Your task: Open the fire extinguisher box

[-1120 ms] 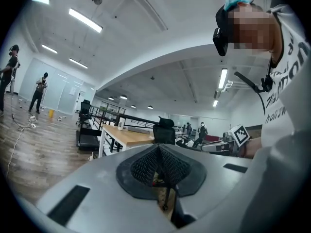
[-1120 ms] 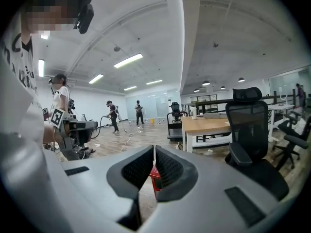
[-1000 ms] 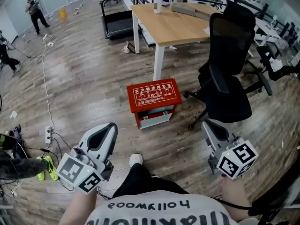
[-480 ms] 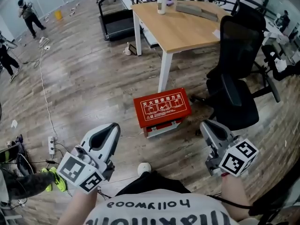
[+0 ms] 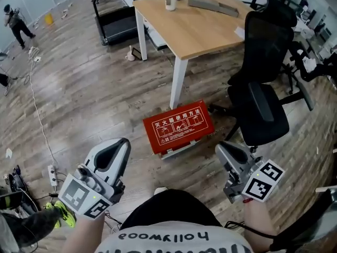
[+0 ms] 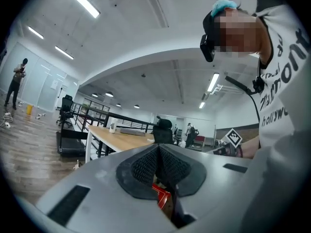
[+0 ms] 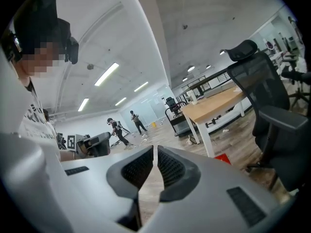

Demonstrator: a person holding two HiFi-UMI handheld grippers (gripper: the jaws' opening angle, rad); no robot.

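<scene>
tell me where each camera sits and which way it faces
Head view: on the head, steeply down at the box; left gripper, right gripper and shirt show.
Left gripper view: on that gripper, along shut jaws toward the table; shirt and right gripper show.
Right gripper view: on that gripper, along shut jaws across the floor; left gripper shows.
All share table and chair.

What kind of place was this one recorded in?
Probably an open-plan office or lab: a wooden desk, a black office chair and a treadmill are in view, with a red fire extinguisher box near the desk.
</scene>
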